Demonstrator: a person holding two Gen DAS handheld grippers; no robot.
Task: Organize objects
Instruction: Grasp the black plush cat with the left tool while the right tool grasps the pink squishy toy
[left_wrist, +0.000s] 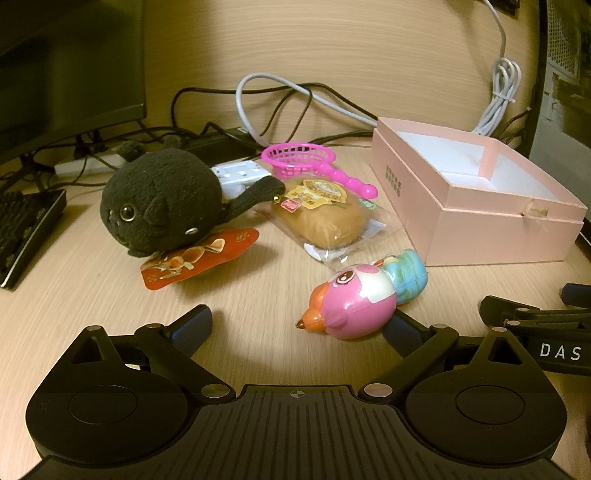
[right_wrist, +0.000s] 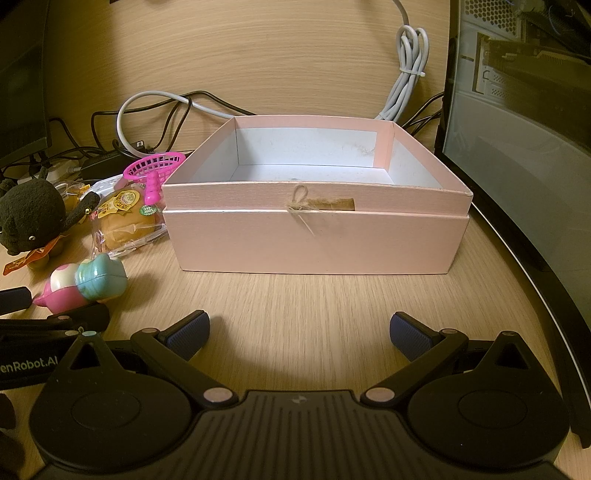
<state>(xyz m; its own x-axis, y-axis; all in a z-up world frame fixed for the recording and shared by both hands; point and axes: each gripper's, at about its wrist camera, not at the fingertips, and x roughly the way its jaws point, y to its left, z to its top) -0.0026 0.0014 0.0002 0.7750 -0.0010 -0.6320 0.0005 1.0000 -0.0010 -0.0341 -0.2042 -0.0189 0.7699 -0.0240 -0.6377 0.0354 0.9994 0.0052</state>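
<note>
The pink bird toy (left_wrist: 352, 306) is seen left of the pink box (right_wrist: 317, 236), lengthwise toward it. The left gripper (left_wrist: 295, 325), wide open and empty, is nearest; the right gripper (right_wrist: 299, 332) is likewise spread and empty.

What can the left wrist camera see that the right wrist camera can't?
Only the left view shows the keyboard at the desk's left edge and the left hand-held gripper, open, near the pink toy. Only the right view shows the twine bow on the pink box, the computer case beside it, and the right hand-held gripper, open. Both show the box, the black plush, the wrapped bun, the pink net and the toy.
</note>
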